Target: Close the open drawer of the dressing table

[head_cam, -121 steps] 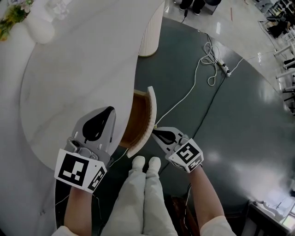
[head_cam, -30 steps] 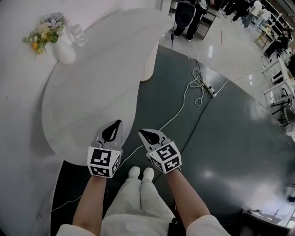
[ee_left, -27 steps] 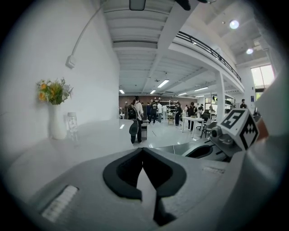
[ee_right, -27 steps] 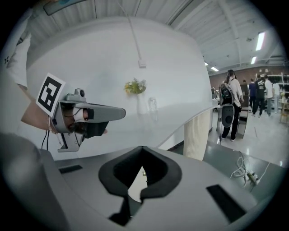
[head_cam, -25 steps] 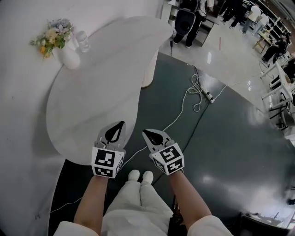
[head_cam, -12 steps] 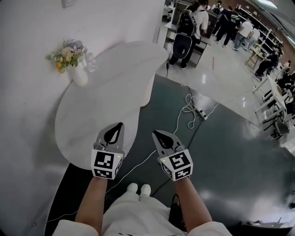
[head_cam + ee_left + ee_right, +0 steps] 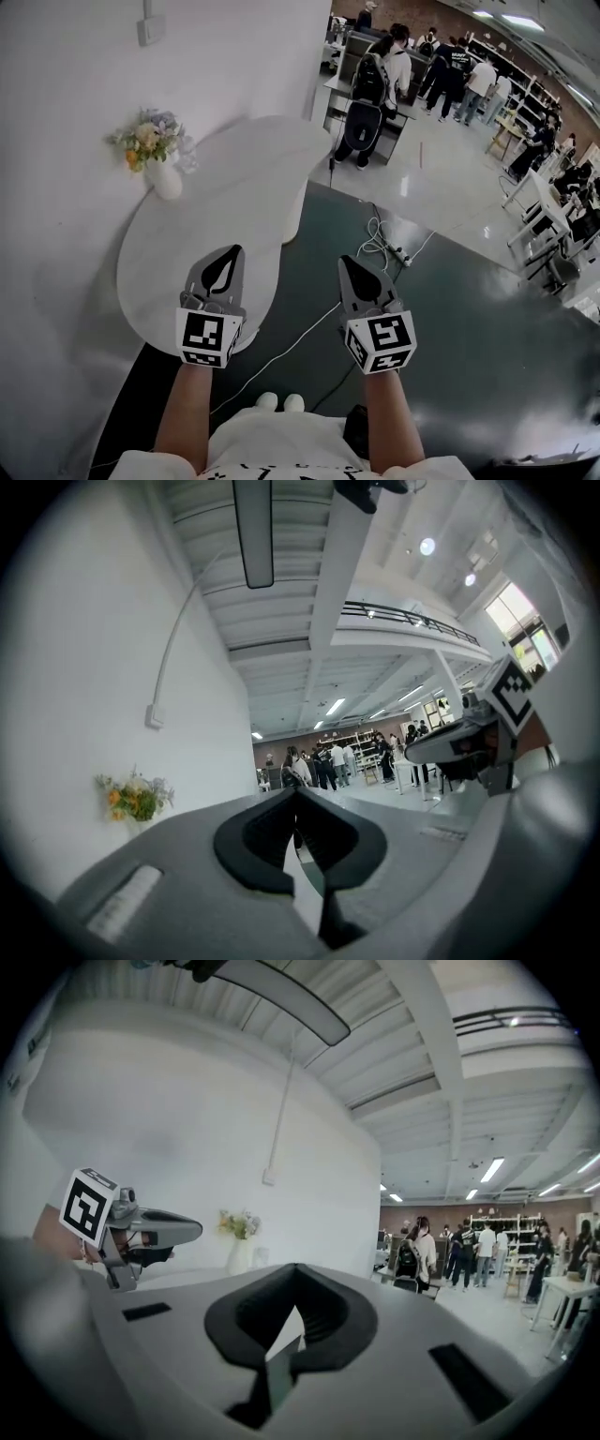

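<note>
White wall [image 7: 66,112] rose behind the table [image 7: 216,216]. Dark glossy floor [image 7: 459,319] spread from the table's right edge out to the people [image 7: 375,84] gathered well beyond its far end.

A few seconds earlier the drawer had stuck out from under the table's near edge, just beside your right gripper [image 7: 347,264]. By this moment nothing broke that curved edge. The drawer was most likely pushed home beneath the top, where no view could reach it, and I judge the task done or all but done. You had also stepped back and raised your head, so the whole table showed where before only its near part did.

Your left gripper [image 7: 231,255] hung above the table's near end, its jaws pressed together on nothing. Your right gripper hung off the table's right edge, over the floor, its jaws likewise closed and empty. Neither one touched the table.

Right of the table the floor gave you plenty of room to move. One white cable [image 7: 300,336] crossed it from below the table's near edge, something your feet could have caught. At the table's far left, against the wall, stood a vase [image 7: 169,180] of flowers [image 7: 148,133], well apart from both grippers.
</note>
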{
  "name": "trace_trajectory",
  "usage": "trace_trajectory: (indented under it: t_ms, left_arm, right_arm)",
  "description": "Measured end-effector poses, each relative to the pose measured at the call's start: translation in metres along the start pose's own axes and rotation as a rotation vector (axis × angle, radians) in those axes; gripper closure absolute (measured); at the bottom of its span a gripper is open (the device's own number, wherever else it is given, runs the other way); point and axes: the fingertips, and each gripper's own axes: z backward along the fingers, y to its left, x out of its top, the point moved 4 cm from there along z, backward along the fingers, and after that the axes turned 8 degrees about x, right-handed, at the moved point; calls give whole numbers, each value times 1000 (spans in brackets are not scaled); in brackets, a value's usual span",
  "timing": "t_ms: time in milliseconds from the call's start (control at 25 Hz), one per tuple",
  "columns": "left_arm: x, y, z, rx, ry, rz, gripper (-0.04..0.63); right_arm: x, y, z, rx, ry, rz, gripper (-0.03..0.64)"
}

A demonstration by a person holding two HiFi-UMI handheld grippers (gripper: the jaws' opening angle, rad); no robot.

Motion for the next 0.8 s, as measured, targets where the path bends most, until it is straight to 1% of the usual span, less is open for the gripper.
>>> trace_trajectory:
  t_ms: [120,200,360,440,560,680,800]
  left_arm:
    - [19,1,10,-12,-55,-37,580]
    - [30,5,14,-6,-84,-50,580]
    - [50,12,21,14,-133,-68,580]
    - [53,15,24,21,-148,-68,580]
    - [54,21,25,29,-153,-68,580]
    - [62,25,28,36,-161,-78,580]
    - [65,24,29,37,-172,-71,580]
  right_arm:
    - [17,-6,22,-41,-27,58,620]
    - [28,-12,36,-75,-44,94,620]
    - [44,-26,61,-157,-100,112,620]
    - [47,-30,70,-186,-114,122,618]
    - [52,-31,78,-206,-136,139,618]
    - [60,-27,87,-202,-175,122,620]
    - [63,-26,92,-213,-184,140,620]
